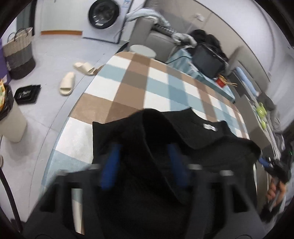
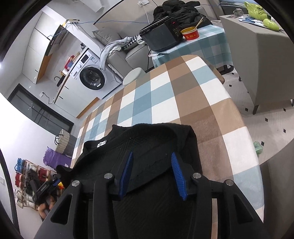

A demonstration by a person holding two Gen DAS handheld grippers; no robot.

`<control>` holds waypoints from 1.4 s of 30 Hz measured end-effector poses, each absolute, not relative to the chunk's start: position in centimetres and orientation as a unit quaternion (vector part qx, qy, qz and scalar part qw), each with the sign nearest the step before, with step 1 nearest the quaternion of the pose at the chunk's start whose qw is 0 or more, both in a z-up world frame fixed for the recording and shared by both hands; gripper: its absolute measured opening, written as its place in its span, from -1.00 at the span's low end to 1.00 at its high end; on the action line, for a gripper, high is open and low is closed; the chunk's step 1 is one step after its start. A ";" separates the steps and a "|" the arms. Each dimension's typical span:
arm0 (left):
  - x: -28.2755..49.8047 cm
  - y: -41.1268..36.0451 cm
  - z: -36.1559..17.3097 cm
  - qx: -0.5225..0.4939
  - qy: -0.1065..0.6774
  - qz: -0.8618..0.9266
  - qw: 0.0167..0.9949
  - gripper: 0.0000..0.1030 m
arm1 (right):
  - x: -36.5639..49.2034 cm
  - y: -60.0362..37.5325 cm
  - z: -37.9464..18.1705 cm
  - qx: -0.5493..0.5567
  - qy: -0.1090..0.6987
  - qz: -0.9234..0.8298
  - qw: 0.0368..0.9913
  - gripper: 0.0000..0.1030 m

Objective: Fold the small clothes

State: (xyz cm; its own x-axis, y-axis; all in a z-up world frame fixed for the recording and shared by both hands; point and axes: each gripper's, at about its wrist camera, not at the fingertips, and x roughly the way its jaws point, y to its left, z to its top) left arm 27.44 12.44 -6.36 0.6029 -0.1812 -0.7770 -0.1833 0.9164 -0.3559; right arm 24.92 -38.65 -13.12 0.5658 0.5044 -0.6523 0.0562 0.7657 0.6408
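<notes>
From the left wrist, a black garment (image 1: 183, 132) is seen lying on the near part of a checked tabletop (image 1: 139, 80), with a fold of it rising between the blurred blue fingers (image 1: 110, 165) of the left claw (image 1: 144, 165); the jaws stand apart, and whether the pads press on the cloth cannot be told. At the right edge the right claw (image 1: 264, 162) is glimpsed at the garment's corner, held by a hand (image 1: 274, 191). On the floor to the left are a pair of slippers (image 1: 73, 77), a basket (image 1: 19, 53) and a bin (image 1: 11, 117); a washing machine (image 1: 104, 16) stands far off. From the right wrist, the garment (image 2: 150, 136) is seen spread over the near tabletop (image 2: 183, 95), a white label (image 2: 101, 144) showing at its left. The right claw (image 2: 152, 171) is spread over the cloth, its blue fingers (image 2: 178, 174) apart with fabric lying loose between them. A red bowl (image 2: 191, 34) stands on the far side.
</notes>
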 end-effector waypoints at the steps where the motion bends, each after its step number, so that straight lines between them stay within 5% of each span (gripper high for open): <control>1: 27.8 12.6 -6.6 -0.211 0.448 -0.002 0.869 -0.77 | 24.9 -38.6 -13.3 0.315 0.448 0.135 0.826 -0.15; 3: 28.3 12.9 -6.1 -0.223 0.431 -0.005 0.874 -0.98 | 24.7 -38.6 -13.4 0.315 0.450 0.135 0.825 -0.15; 11: 31.9 16.4 -3.6 -0.273 0.394 0.029 0.877 -0.97 | 24.3 -39.6 -13.1 0.313 0.448 0.123 0.828 -0.15; 14: 33.1 16.9 -4.7 -0.280 0.418 0.041 0.863 -0.67 | 24.1 -40.0 -13.1 0.311 0.446 0.118 0.831 -0.15; 18: 32.1 17.2 -4.7 -0.267 0.399 0.053 0.876 0.20 | 24.0 -40.3 -13.4 0.304 0.450 0.108 0.833 -0.15; 42: 33.7 14.5 -9.5 -0.125 0.451 0.062 0.881 0.22 | 28.8 -38.4 -16.0 0.260 0.477 0.111 0.832 -0.15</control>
State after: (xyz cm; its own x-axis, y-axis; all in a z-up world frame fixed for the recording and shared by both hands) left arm 33.70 14.48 -9.54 0.5851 -0.0037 -0.8109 -0.2220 0.9610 -0.1646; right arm 28.75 -38.36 -16.01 0.5199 0.4322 -0.7368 0.0633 0.8407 0.5378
